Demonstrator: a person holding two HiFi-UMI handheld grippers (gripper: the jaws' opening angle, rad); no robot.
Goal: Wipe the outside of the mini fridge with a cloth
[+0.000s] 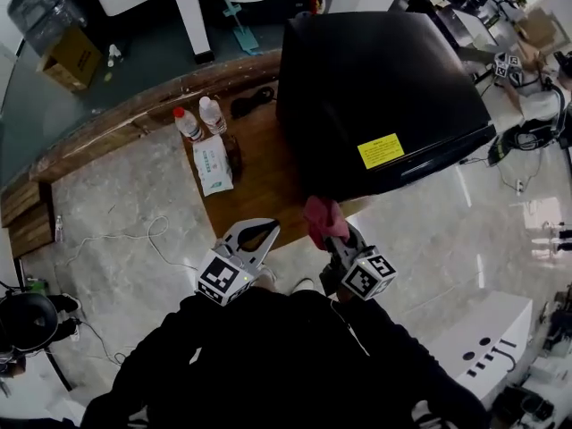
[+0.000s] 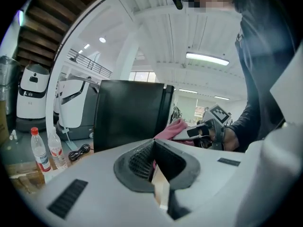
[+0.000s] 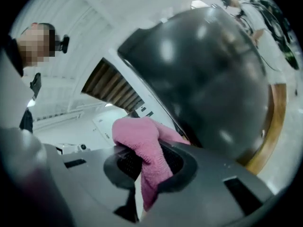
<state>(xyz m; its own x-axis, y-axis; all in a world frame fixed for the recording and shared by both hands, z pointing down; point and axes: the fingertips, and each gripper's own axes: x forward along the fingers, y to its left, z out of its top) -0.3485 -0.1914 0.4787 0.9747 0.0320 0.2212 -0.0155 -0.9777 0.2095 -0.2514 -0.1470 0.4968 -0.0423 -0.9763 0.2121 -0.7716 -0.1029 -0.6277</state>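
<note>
Two grippers: right gripper jaws pinch a pink cloth by the mini fridge; left gripper jaws closed, empty.

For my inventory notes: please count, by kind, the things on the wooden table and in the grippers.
Mini fridge: 1
Plastic bottles: 2
Wipes pack: 1
Black cable: 1
Pink cloth, in right gripper: 1
Total: 6

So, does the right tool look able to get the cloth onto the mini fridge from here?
Probably yes. The right tool is shut on the pink cloth right beside the black mini fridge, and nothing shows between them. Whether they actually touch can't be told.
</note>
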